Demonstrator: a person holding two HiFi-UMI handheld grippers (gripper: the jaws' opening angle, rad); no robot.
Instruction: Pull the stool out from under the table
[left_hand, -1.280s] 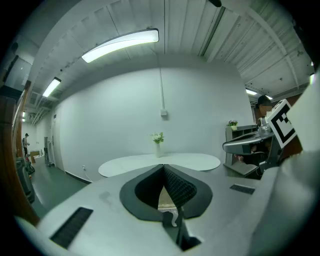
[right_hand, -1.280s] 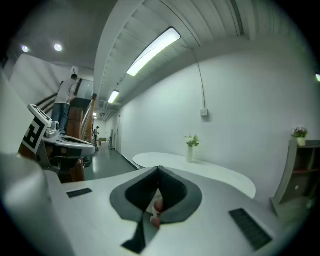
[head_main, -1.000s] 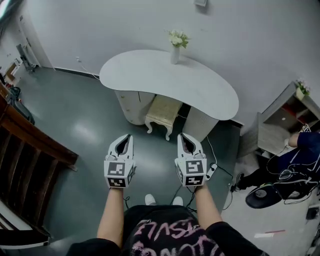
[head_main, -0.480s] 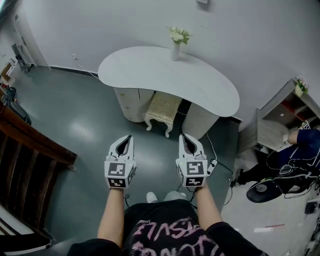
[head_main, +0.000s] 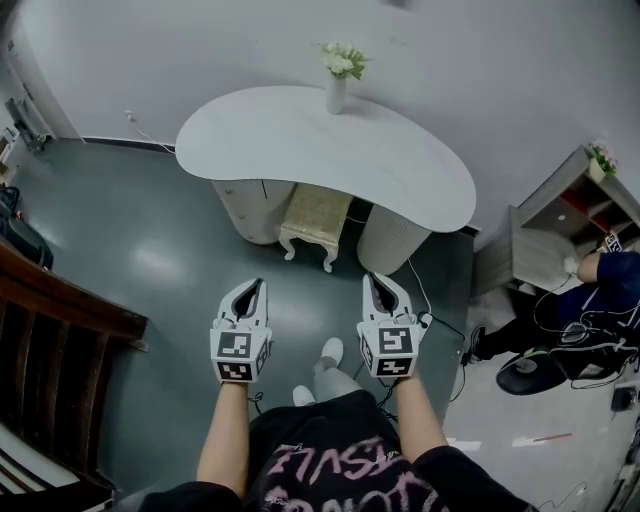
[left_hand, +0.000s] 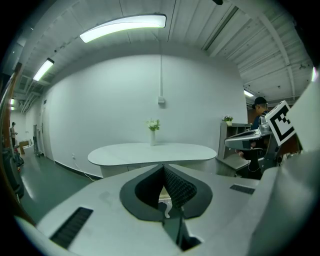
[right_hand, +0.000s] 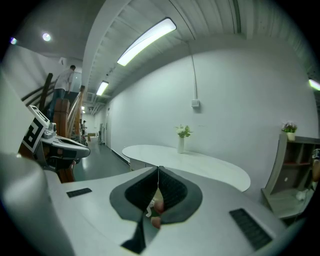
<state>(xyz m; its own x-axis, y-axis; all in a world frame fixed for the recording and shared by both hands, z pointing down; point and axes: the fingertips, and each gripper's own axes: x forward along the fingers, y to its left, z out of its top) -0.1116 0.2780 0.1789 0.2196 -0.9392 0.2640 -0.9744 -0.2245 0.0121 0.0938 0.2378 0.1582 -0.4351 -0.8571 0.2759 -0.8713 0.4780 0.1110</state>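
Note:
A cream stool (head_main: 315, 213) with curved white legs stands tucked partly under the white kidney-shaped table (head_main: 400, 175), its front half showing. My left gripper (head_main: 248, 292) and right gripper (head_main: 382, 285) hang side by side over the grey floor, well short of the stool, both shut with nothing between the jaws. In the left gripper view the left gripper (left_hand: 163, 170) points at the table (left_hand: 125, 154). The right gripper (right_hand: 158, 172) points at the table (right_hand: 210, 167) too. A sliver of the stool (left_hand: 163, 204) shows through the left jaws.
A vase of white flowers (head_main: 337, 75) stands at the table's back edge. A wooden stair rail (head_main: 60, 310) lies on the left. On the right are a shelf unit (head_main: 555, 235), a seated person (head_main: 590, 310) and cables (head_main: 440, 330) on the floor.
The view has moved closer to the table and a little right. Both grippers sit slightly lower in the picture. The person's foot has stepped forward between them.

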